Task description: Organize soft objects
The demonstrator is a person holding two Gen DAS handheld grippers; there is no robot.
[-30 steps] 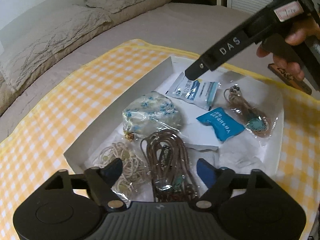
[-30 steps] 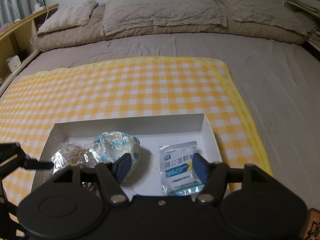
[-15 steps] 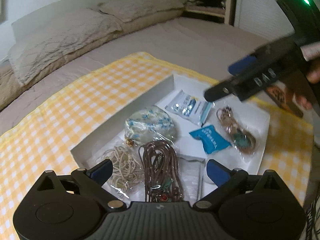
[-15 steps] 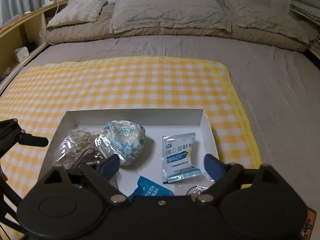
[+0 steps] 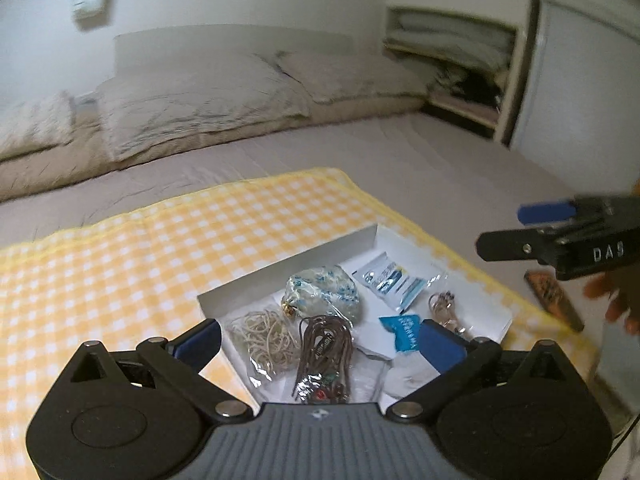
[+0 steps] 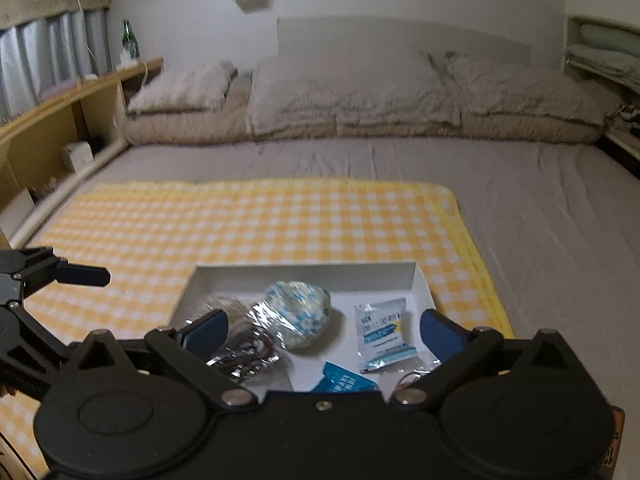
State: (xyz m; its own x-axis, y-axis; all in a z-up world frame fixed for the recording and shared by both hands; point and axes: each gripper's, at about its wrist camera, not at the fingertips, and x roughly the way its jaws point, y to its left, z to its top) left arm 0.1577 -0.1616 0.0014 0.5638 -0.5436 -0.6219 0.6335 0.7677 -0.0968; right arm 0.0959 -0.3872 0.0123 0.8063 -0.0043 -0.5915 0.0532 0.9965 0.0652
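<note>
A shallow white box lies on a yellow checked cloth. It holds a floral pouch, a white-and-blue sachet, a blue sachet, a bag of pale rubber bands, a brown cord bundle and a bagged necklace. My left gripper hangs above the box's near end, its jaws opening with nothing between the pads. My right gripper hovers over the box, jaws also opening and empty, above the pouch and the white sachet.
The cloth covers part of a grey bed with pillows at its head. A wooden shelf with a green bottle runs along the left. A brown wooden piece lies beyond the cloth's right edge, near a hand.
Both grippers have risen and drawn back from the box, so it looks smaller and farther. Both pairs of jaws have spread wider. The things in the box have not moved.
</note>
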